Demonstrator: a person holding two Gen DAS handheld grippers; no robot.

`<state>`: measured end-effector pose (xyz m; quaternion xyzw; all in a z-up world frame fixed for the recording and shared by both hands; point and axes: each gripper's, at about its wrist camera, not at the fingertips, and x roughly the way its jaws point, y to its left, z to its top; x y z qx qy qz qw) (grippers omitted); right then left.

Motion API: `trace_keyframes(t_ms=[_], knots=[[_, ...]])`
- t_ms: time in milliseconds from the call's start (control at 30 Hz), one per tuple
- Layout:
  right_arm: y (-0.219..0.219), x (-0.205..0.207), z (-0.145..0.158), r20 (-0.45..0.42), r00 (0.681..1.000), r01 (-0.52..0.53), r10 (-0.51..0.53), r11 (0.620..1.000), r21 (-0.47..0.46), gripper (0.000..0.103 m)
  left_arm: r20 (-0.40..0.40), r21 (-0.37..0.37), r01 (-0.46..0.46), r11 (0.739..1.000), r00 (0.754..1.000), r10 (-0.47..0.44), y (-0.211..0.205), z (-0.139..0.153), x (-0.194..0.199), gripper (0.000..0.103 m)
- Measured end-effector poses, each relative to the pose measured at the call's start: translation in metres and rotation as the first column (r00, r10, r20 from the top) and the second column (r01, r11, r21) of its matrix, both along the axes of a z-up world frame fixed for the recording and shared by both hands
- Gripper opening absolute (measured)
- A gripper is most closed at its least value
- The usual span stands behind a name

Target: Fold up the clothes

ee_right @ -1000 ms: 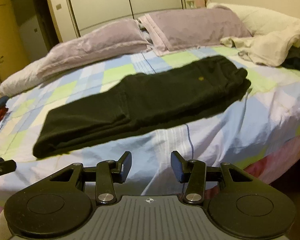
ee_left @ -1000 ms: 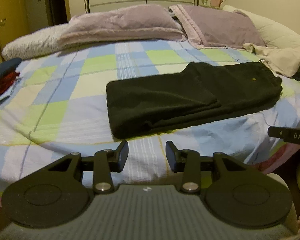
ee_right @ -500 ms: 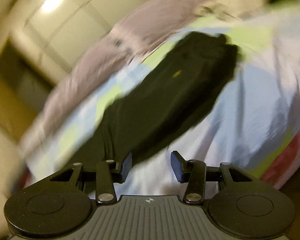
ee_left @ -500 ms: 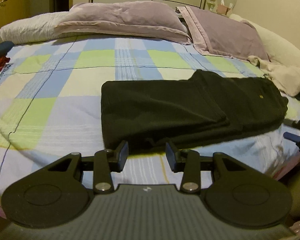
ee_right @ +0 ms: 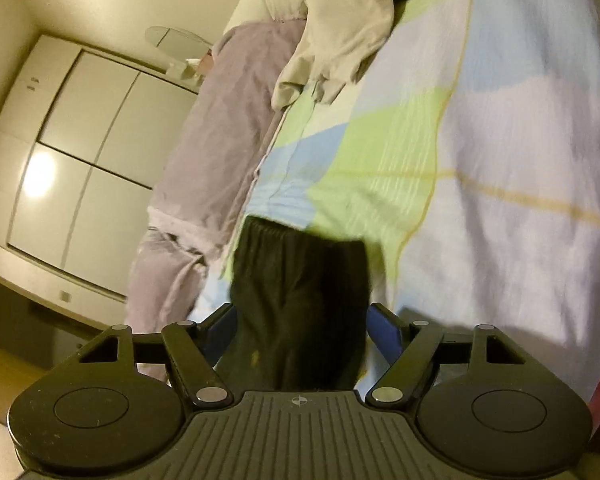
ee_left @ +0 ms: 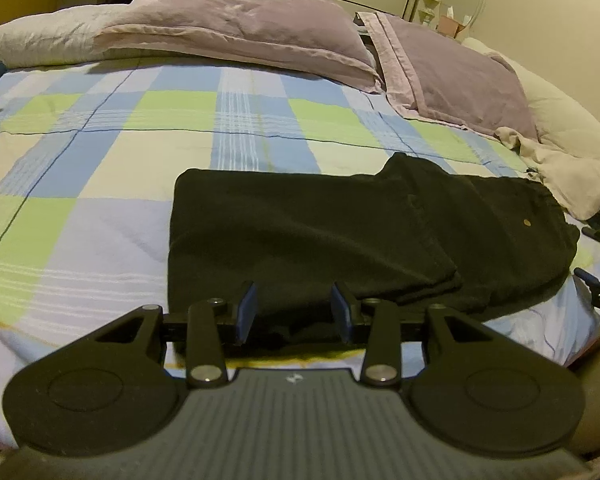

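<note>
1. Reaching for the near hem, the left tongs (ee_left: pixel 292 312) hang about half open right at the leg end of the dark trousers (ee_left: pixel 340 236); the cloth shows in the gap behind the blue pads, but none of it is pinched

2. Judging by this, the step in hand is the approach for another fold: the trousers already lie doubled lengthwise, leg on leg, so a crosswise fold looks due

3. Lying across the checked bedspread (ee_left: pixel 100 152) near the bed's front edge, the trousers run from the hem at the left to the waistband at the right; the fabric is thick, matt and nearly black, with a small pale rivet or button near the waist

4. Beyond them sit the mauve pillows (ee_left: pixel 260 32) and, far right, a crumpled cream garment (ee_left: pixel 572 176), just beside the waistband

5. At the waist end, the right tongs (ee_right: pixel 300 332) are rolled sideways and their jaws are opening wide; the elastic waistband (ee_right: pixel 300 236) sits between the pads, which do not yet press it

6. Next, I judge, both tongs must close on all layers at once, then lift evenly so the fold stays square
</note>
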<state>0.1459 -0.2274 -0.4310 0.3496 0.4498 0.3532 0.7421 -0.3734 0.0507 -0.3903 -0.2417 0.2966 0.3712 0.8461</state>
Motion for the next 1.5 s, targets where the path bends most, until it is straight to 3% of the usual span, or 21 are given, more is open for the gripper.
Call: trace_keyframes(t_ms=[133,267,533,700,833,967,1133,1267,1333,1433,1500], knots=[[0.014,0.012,-0.009,0.027,0.999,-0.024,0.025,0.999,-0.025,0.074,0.015,-0.027,-0.013,1.0,1.0,0.014,0.007,-0.004,0.002,0.036],[0.027,0.02,-0.016,0.04,0.998,-0.053,0.055,0.997,-0.049,0.066,0.009,-0.038,-0.037,0.999,0.999,0.037,0.013,-0.008,0.002,0.036],[0.018,0.019,-0.013,-0.015,0.995,-0.094,0.094,0.995,-0.019,0.066,0.001,-0.042,-0.053,0.998,0.999,0.053,0.019,-0.012,0.006,0.036],[0.017,0.022,-0.004,0.007,0.996,-0.087,0.087,0.994,0.069,0.066,0.003,-0.044,-0.057,0.997,0.998,0.058,0.021,-0.013,0.009,0.036],[0.021,0.024,-0.021,-0.054,0.994,-0.092,0.092,0.996,-0.013,0.062,0.003,-0.045,-0.062,0.997,0.998,0.062,0.022,-0.014,0.009,0.036],[0.016,0.016,0.001,-0.009,0.997,-0.078,0.078,0.996,0.037,0.063,-0.004,-0.044,-0.066,0.997,0.998,0.065,0.024,-0.015,0.01,0.036],[0.018,0.018,0.0,-0.009,0.996,-0.083,0.083,0.996,0.014,0.063,-0.002,-0.043,-0.061,0.997,0.998,0.061,0.024,-0.017,0.011,0.036],[0.019,0.015,0.018,0.108,0.992,-0.072,0.069,0.997,0.025,0.063,-0.003,-0.045,-0.062,0.997,0.998,0.062,0.025,-0.018,0.012,0.036],[0.024,0.021,0.019,0.082,0.992,-0.097,0.094,0.995,0.035,0.063,-0.001,-0.046,-0.064,0.997,0.998,0.064,0.025,-0.018,0.012,0.036],[0.026,0.023,0.017,0.087,0.995,-0.048,0.05,0.999,-0.022,0.063,0.008,-0.05,-0.067,0.997,0.998,0.067,0.025,-0.017,0.009,0.036],[0.019,0.025,0.01,0.076,0.997,-0.024,0.024,1.0,-0.003,0.063,0.009,-0.052,-0.071,0.996,0.997,0.071,0.026,-0.018,0.007,0.036]])
